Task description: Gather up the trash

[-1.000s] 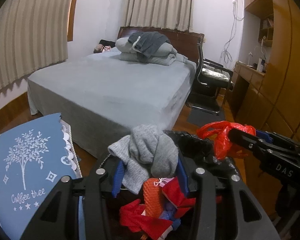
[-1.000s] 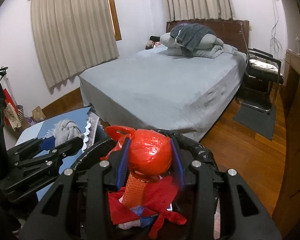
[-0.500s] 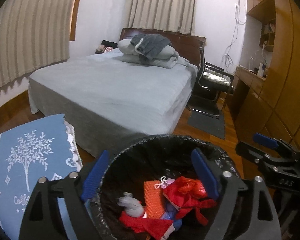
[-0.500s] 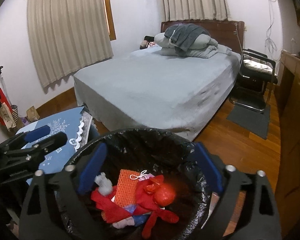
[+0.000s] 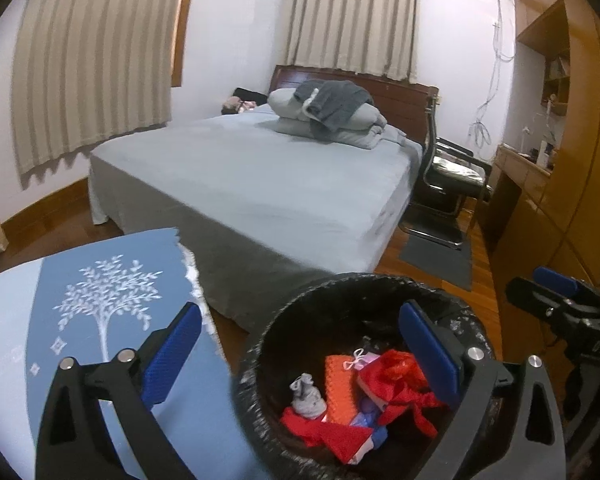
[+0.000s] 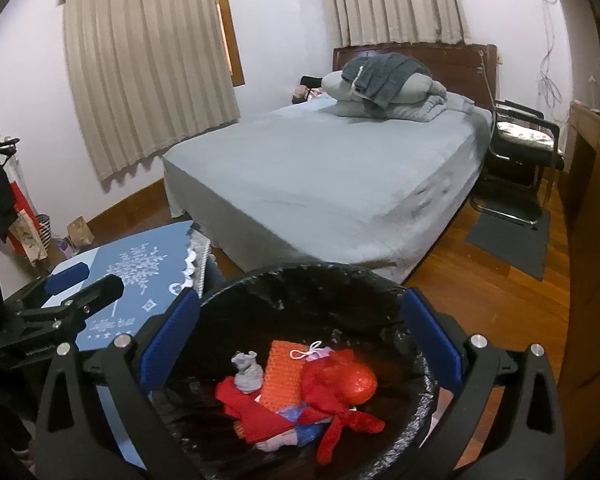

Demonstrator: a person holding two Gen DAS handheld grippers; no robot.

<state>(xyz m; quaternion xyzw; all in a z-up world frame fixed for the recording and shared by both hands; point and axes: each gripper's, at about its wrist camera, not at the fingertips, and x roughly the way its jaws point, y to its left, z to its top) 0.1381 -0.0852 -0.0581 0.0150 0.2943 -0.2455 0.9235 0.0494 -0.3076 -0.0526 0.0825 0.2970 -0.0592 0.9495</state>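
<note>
The left gripper (image 5: 300, 352) and right gripper (image 6: 300, 336), both opening with nothing between their blue pads, hang above the round black-lined bin (image 6: 300, 276). Inside it lie a grey sock (image 6: 247, 372), a red plastic bag (image 6: 340, 384) and an orange mesh piece (image 6: 282, 374). Beside the bin, the blue tree-printed cloth (image 6: 140, 280) reads "Coffee tree".

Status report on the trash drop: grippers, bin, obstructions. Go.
Left gripper and right gripper jaws opening, nothing between them. Grey wad and red bag lie in the black-lined bin. Nothing blocking the bin mouth.
</note>
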